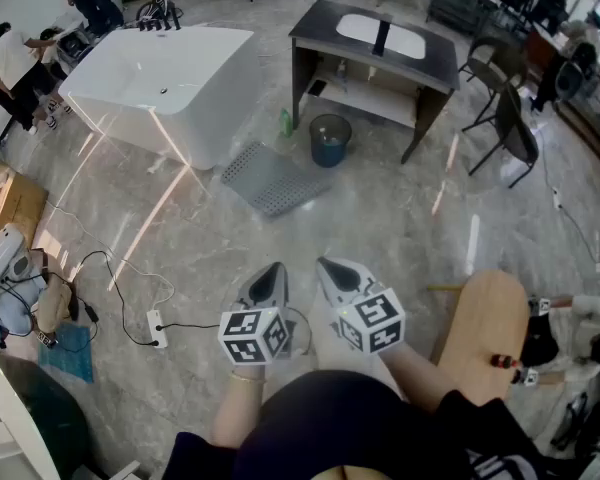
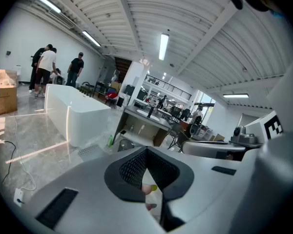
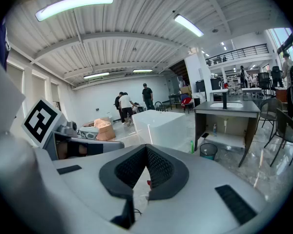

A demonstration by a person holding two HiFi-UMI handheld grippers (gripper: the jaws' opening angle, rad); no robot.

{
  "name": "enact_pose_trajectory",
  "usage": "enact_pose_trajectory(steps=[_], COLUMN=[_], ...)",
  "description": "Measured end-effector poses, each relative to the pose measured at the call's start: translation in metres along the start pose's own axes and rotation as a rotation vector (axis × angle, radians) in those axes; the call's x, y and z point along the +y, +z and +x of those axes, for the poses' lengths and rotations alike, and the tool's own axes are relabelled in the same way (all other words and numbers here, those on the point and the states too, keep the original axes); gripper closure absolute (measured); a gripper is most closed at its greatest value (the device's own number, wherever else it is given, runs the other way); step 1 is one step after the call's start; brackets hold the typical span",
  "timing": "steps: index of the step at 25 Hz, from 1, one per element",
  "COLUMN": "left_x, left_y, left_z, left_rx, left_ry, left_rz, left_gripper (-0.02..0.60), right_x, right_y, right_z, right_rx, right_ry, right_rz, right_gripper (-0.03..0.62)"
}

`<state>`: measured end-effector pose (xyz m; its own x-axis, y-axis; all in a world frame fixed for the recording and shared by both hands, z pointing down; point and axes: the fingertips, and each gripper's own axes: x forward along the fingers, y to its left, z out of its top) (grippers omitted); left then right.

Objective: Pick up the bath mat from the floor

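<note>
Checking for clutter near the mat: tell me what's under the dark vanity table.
A pale lower shelf under the dark vanity table; a round dark bin stands in front. The tabletop covers the shelf's back.

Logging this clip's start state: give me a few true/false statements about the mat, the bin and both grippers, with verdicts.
1. The bath mat lies on the floor between the bathtub and the vanity. True.
2. The left gripper is shut on the mat. False: it is shut on nothing, well short of the mat.
3. The bin stands on the vanity's top. False: it stands on the floor beside the vanity.
4. The right gripper holds nothing. True.
</note>
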<state>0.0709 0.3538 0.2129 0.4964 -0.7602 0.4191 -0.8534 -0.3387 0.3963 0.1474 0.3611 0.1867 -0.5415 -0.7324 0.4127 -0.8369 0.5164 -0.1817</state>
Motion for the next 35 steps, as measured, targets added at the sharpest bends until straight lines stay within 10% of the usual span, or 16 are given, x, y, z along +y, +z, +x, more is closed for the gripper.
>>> enact_pose_trajectory(steps=[35], left_x=[0.082], left_y=[0.023], left_z=[-0.027], left_rx=[-0.058], left_ry=[0.142], left_rz=[-0.071], left_gripper=[0.581], right_x=[0.058], right_y=[0.016], right_z=[0.066], right_rx=[0.017], right_ry=[0.133], right_rz=[-0.046], right_gripper=[0.583])
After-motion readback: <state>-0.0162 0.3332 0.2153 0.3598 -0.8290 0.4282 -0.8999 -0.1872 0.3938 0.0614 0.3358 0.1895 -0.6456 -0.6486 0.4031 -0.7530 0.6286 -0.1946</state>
